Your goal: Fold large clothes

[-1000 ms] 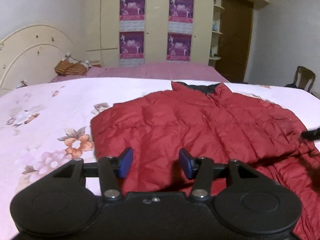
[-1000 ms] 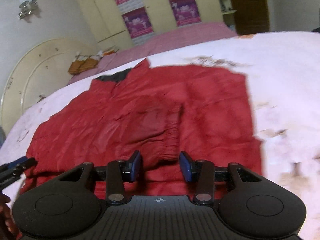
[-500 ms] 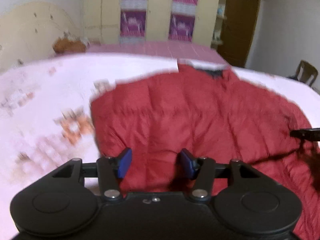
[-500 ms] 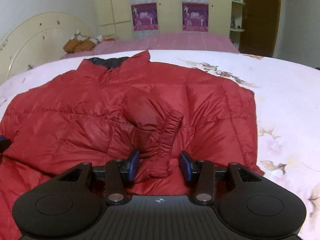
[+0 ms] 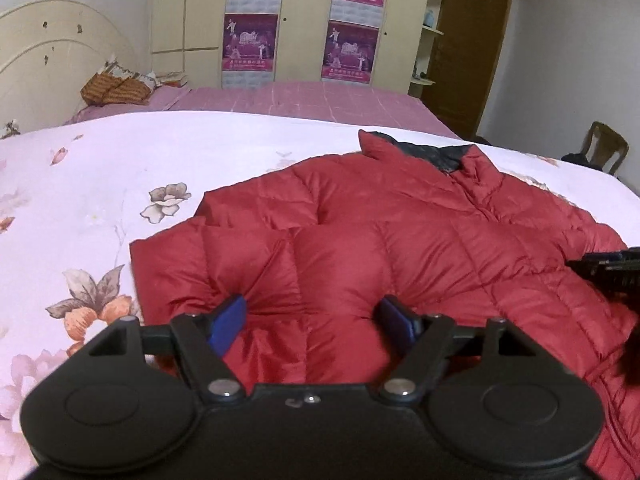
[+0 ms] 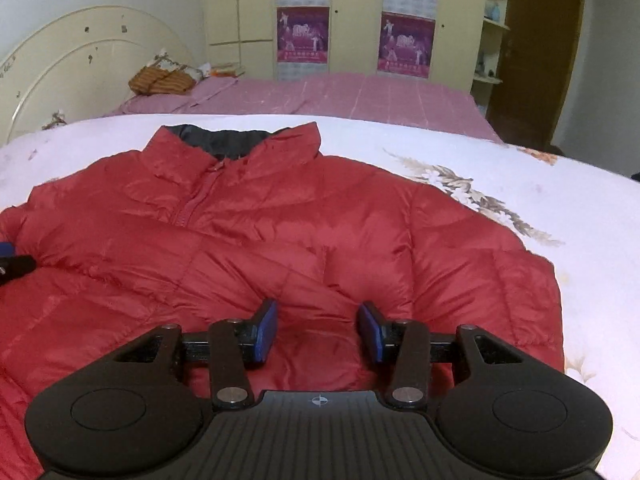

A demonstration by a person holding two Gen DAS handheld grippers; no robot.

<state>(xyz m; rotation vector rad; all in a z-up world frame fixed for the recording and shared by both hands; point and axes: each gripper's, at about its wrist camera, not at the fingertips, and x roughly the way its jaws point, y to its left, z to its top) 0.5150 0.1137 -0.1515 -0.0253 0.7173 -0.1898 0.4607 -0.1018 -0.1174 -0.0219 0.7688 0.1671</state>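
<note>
A red puffer jacket (image 5: 400, 248) lies front up on the flowered bedsheet, its dark-lined collar (image 5: 432, 156) at the far end. My left gripper (image 5: 312, 318) is open, its blue pads (image 5: 228, 316) pressed down into the jacket's left part. In the right wrist view the jacket (image 6: 260, 232) fills the middle, zipper (image 6: 184, 212) up. My right gripper (image 6: 318, 330) is open and low over the jacket's right part, with fabric between its pads (image 6: 266, 330). The right gripper's tip shows at the left view's right edge (image 5: 608, 264).
The bedsheet (image 5: 100, 184) is pale pink with flowers. A second bed with a purple cover (image 6: 360, 96) stands behind, a folded orange blanket (image 5: 116, 90) on it. Wardrobe with posters (image 5: 352, 44), a brown door (image 5: 468, 52) and a chair (image 5: 604, 152) lie beyond.
Both grippers have moved forward and down onto the jacket. The folded-in sleeve with its elastic cuff, seen in the right wrist view before, no longer shows.
</note>
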